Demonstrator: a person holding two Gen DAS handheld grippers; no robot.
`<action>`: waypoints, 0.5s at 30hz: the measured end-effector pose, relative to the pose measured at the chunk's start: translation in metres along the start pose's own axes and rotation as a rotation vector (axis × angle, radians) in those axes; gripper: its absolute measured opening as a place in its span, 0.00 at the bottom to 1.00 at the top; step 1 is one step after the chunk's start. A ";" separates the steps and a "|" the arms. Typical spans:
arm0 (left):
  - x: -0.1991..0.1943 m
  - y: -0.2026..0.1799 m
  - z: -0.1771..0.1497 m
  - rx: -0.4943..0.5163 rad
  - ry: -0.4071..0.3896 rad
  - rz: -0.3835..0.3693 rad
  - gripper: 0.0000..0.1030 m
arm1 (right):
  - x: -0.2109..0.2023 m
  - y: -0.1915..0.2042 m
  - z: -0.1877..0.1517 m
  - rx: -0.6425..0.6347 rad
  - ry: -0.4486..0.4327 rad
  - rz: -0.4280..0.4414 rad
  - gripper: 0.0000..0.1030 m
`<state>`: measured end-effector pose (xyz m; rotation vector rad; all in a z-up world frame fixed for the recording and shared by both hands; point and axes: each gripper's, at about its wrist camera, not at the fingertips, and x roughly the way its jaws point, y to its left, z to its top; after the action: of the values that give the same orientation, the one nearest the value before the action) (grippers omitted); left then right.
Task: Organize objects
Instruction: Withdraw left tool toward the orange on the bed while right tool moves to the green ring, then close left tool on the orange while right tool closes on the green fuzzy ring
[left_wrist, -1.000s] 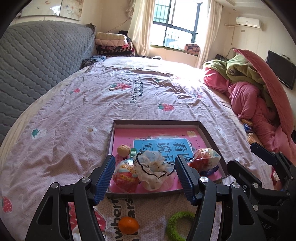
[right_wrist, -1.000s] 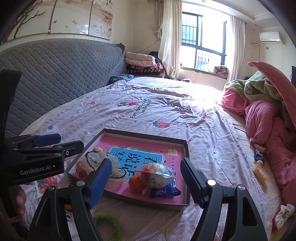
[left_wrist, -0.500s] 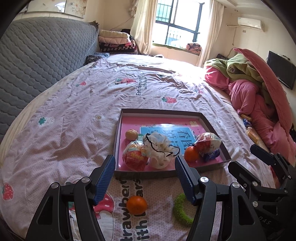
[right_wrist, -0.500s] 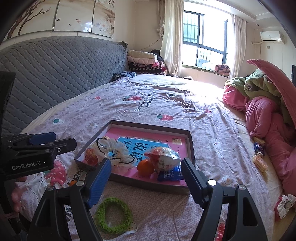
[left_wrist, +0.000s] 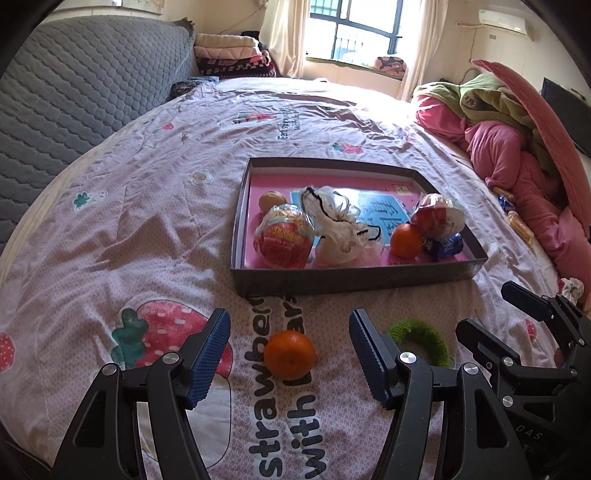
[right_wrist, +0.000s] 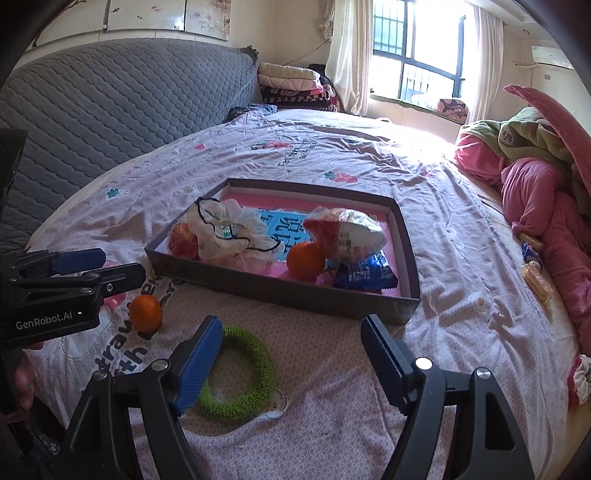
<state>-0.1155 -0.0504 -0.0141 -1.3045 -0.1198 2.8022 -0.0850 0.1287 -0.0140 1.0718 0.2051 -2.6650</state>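
A shallow dark tray (left_wrist: 354, 278) (right_wrist: 280, 291) with a pink floor lies on the bed. It holds a round snack pack (left_wrist: 282, 240), a white plastic bag (left_wrist: 340, 225) (right_wrist: 229, 230), an orange (left_wrist: 405, 240) (right_wrist: 306, 259), a wrapped snack (left_wrist: 437, 218) (right_wrist: 347, 232), a blue packet (right_wrist: 364, 275) and a walnut (left_wrist: 271, 201). On the sheet in front lie a loose orange (left_wrist: 290, 353) (right_wrist: 145, 313) and a green fuzzy ring (left_wrist: 424, 338) (right_wrist: 240, 373). My left gripper (left_wrist: 289, 330) stands open with the loose orange between its fingers, untouched. My right gripper (right_wrist: 291, 338) stands open over the ring's right side.
A grey quilted headboard (right_wrist: 110, 96) runs along the left. Pink and green bedding (left_wrist: 517, 140) is heaped at the right, with small wrapped snacks (right_wrist: 535, 277) beside it. Folded blankets (left_wrist: 232, 51) sit by the window. A hand (right_wrist: 22, 373) holds the left gripper.
Both grippers have sunk and drawn back from the tray, so the loose orange and the green ring now lie near their fingers. Jaw widths look unchanged.
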 end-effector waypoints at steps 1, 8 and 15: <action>0.003 0.001 -0.003 0.001 0.010 0.001 0.66 | 0.002 0.001 -0.002 0.000 0.008 -0.002 0.75; 0.021 0.008 -0.017 -0.011 0.056 0.014 0.66 | 0.017 0.003 -0.016 0.007 0.059 -0.004 0.75; 0.029 0.007 -0.023 0.001 0.066 -0.001 0.66 | 0.029 0.007 -0.022 0.008 0.089 -0.002 0.75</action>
<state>-0.1169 -0.0538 -0.0517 -1.3946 -0.1163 2.7541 -0.0884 0.1214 -0.0507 1.1945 0.2126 -2.6242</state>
